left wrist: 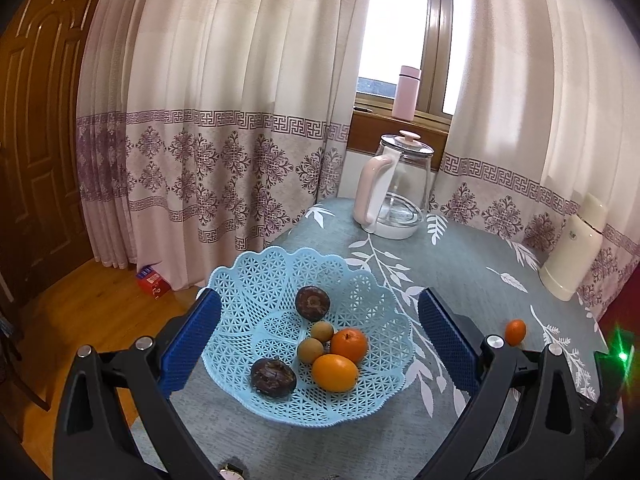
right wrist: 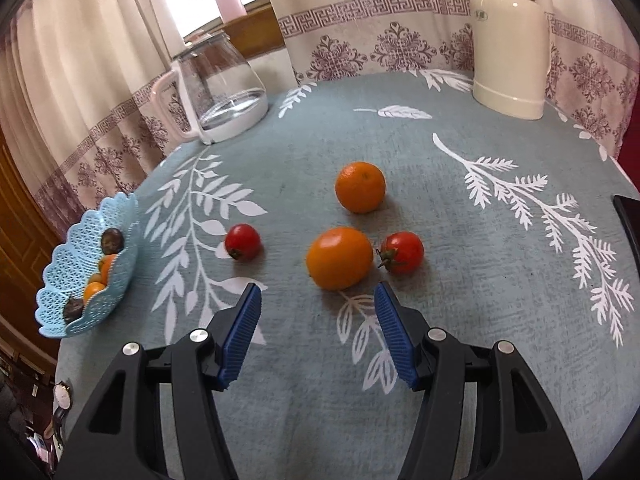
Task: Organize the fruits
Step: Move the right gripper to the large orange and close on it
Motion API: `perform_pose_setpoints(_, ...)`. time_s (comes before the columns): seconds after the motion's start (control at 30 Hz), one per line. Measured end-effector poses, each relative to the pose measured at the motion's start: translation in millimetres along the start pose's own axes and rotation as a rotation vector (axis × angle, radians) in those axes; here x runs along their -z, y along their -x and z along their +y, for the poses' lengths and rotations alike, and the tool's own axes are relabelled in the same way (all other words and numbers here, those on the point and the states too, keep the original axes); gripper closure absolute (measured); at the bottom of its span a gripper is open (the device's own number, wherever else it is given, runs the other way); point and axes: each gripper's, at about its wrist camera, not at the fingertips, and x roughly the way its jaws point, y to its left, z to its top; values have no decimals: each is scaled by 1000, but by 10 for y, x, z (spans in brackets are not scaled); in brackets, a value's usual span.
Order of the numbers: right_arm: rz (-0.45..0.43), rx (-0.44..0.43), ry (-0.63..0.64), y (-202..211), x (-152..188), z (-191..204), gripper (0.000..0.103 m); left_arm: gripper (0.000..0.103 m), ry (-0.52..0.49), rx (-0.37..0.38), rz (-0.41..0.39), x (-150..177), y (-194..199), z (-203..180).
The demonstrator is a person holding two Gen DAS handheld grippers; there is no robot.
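Note:
A light blue lattice basket (left wrist: 260,280) sits at the table's left edge and holds two dark brown fruits (left wrist: 313,303), two small tan ones (left wrist: 310,351) and two oranges (left wrist: 335,372). My left gripper (left wrist: 318,338) hangs open above it, fingers on either side, holding nothing. In the right wrist view the basket (right wrist: 66,276) is at far left. On the cloth lie two oranges (right wrist: 339,258) (right wrist: 360,187) and two cherry tomatoes (right wrist: 243,241) (right wrist: 402,252). My right gripper (right wrist: 316,312) is open just short of the nearer orange. One orange (left wrist: 515,332) shows by the left gripper's right finger.
A glass kettle with a pink handle (left wrist: 394,190) (right wrist: 216,88) stands at the back of the table, a cream thermos (left wrist: 574,248) (right wrist: 510,36) at the back right. A pink bottle (left wrist: 406,92) is on the windowsill. Curtains hang behind. A dark flat object (right wrist: 628,220) lies at the right edge.

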Motion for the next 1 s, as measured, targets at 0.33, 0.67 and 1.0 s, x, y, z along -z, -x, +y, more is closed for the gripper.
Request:
perform_pose_setpoints(0.33, 36, 26, -4, -309, -162, 4, 44, 3, 0, -5, 8, 12, -34, -3)
perform_pose_setpoints(0.67, 55, 86, 23, -405, -209, 9, 61, 3, -6, -11, 20, 25, -88, -13)
perform_pose_setpoints(1.0, 41, 52, 84, -139, -33, -27, 61, 3, -21, -9, 24, 47, -89, -67)
